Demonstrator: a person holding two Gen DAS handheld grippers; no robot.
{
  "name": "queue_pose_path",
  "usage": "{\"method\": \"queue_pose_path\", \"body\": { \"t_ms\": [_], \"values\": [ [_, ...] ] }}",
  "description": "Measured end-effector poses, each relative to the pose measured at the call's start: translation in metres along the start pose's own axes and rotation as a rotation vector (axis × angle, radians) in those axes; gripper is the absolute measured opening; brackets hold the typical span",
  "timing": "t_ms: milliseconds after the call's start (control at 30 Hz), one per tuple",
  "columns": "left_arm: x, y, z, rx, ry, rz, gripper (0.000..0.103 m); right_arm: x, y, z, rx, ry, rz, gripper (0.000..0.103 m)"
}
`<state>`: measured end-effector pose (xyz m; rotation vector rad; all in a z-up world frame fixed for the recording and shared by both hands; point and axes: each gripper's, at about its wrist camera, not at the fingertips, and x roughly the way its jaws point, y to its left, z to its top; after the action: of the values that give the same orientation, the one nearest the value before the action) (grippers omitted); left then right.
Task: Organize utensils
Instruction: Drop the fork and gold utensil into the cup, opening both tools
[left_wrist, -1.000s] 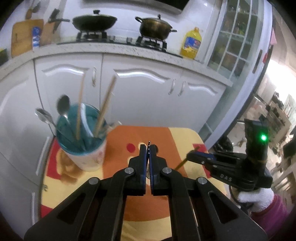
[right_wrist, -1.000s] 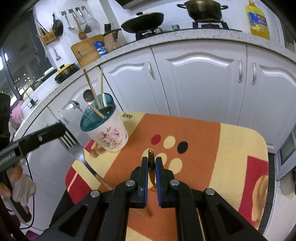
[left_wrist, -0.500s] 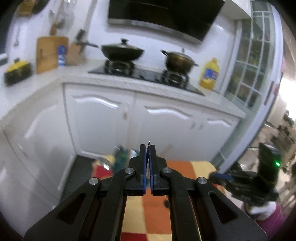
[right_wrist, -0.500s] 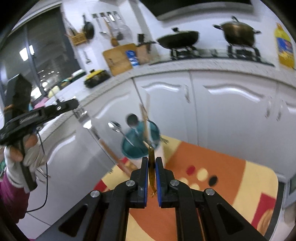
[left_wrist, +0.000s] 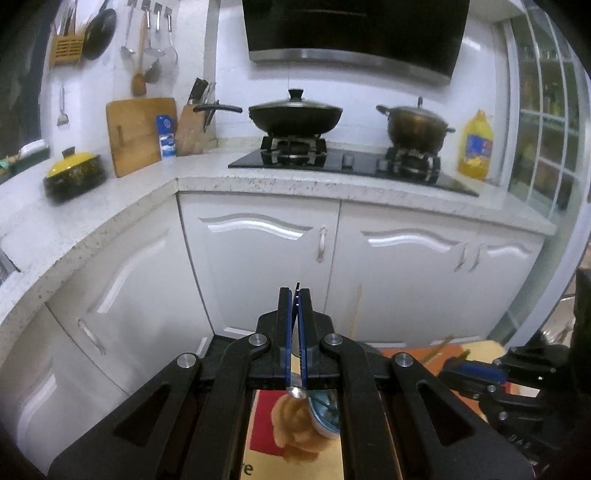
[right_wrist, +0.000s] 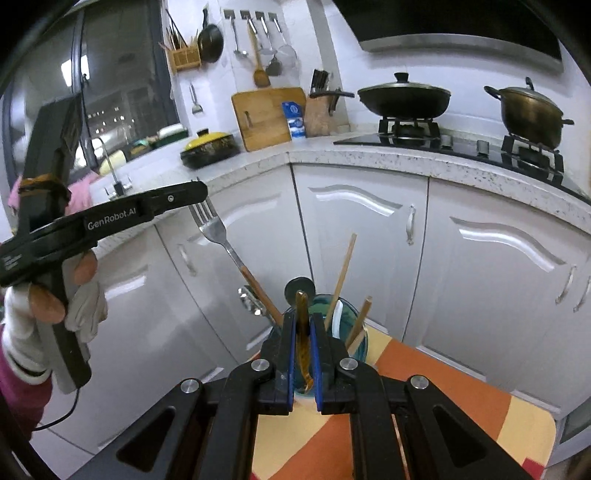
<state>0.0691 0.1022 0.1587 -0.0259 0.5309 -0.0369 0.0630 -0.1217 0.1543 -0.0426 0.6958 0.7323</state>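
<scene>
Your utensil cup (right_wrist: 351, 328) on the worktop (right_wrist: 424, 398) is half hidden behind your right hand-held gripper (right_wrist: 303, 332), which pinches an amber handle (right_wrist: 302, 325), its head unseen. Your left hand-held gripper (right_wrist: 195, 194) pinches a fork (right_wrist: 214, 229).

Patterned table (right_wrist: 436, 373); utensil cup (right_wrist: 356, 341) stands directly on it.

Both cams sit just behind their own jaws, looking forward along them and tilted slightly down. Left wrist view: faces the stove (left_wrist: 351, 162) head-on, cabinet doors (left_wrist: 258, 258) near beyond the jaws, cup (left_wrist: 325, 413) low behind the jaws. Right wrist view: same counter (right_wrist: 369, 158) seen further from the right; cup (right_wrist: 347, 325) just past the jaws. Shared: stove, cutting board (right_wrist: 266, 116), cabinets, cup, mat (right_wrist: 424, 387).
</scene>
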Motion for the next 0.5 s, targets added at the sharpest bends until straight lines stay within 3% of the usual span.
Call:
{"method": "queue_pose_path", "body": {
  "t_ms": [300, 500],
  "values": [
    [0.040, -0.008, -0.025, 0.034, 0.072, 0.016, 0.001, 0.068, -0.006, -0.012, -0.001, 0.122, -0.020, 0.007],
    [0.057, -0.016, -0.036, 0.029, 0.121, -0.003, 0.002, 0.090, -0.012, -0.025, 0.009, 0.189, -0.016, 0.007]
  ]
}}
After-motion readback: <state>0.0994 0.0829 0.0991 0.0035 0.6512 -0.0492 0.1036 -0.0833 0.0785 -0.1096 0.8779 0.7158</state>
